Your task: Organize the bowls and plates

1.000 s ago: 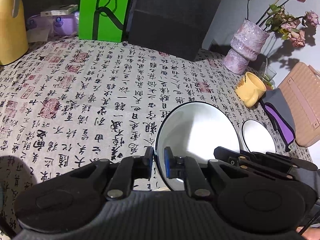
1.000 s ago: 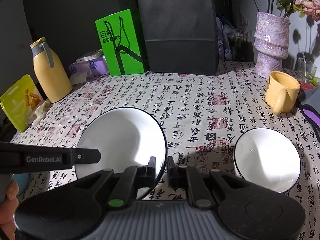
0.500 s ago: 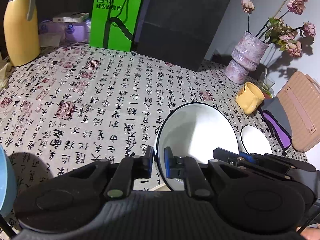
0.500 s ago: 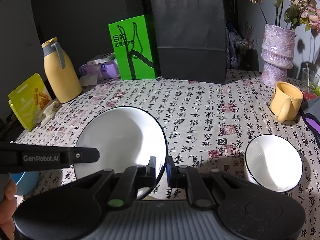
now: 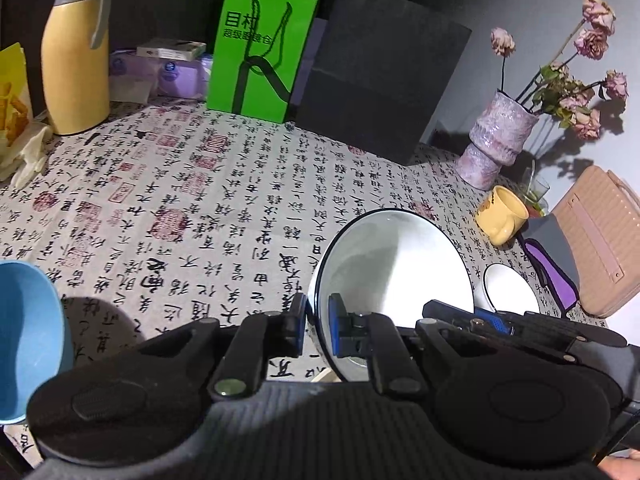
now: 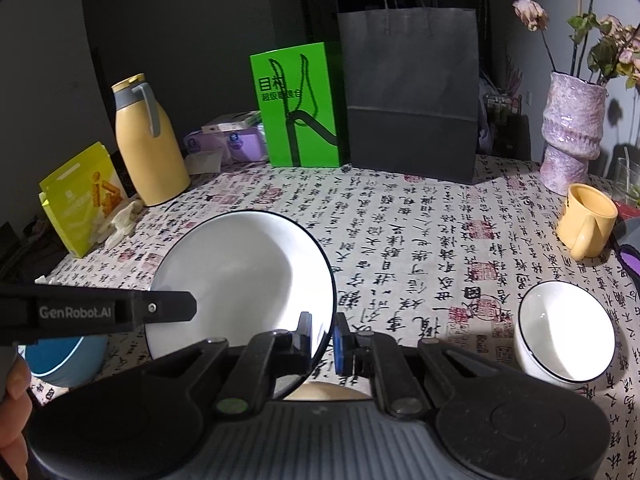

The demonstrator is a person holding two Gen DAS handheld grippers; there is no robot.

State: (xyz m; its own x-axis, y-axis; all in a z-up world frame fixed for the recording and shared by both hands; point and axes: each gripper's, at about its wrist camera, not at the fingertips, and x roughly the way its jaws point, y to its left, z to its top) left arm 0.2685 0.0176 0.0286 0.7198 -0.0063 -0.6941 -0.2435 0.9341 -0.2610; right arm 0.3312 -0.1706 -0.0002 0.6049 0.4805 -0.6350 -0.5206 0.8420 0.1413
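Both grippers pinch the same large white plate (image 6: 244, 280) by its black rim. The left gripper (image 5: 318, 330) has its blue pads closed on the rim at the lower centre of its view. The right gripper (image 6: 323, 338) clamps the opposite edge at the lower centre of its own. The plate looks tilted and, judging by the tablecloth (image 5: 180, 200) visible under it, is held clear of the table.

Outward from there, a small white bowl (image 6: 564, 332) sits apart at the right of the right wrist view. A blue bowl (image 5: 28, 332) shows at the left edge of the left wrist view. Nothing appears stacked yet, so the sorting seems barely begun: the plate wants a resting place, and both bowls remain ungathered.
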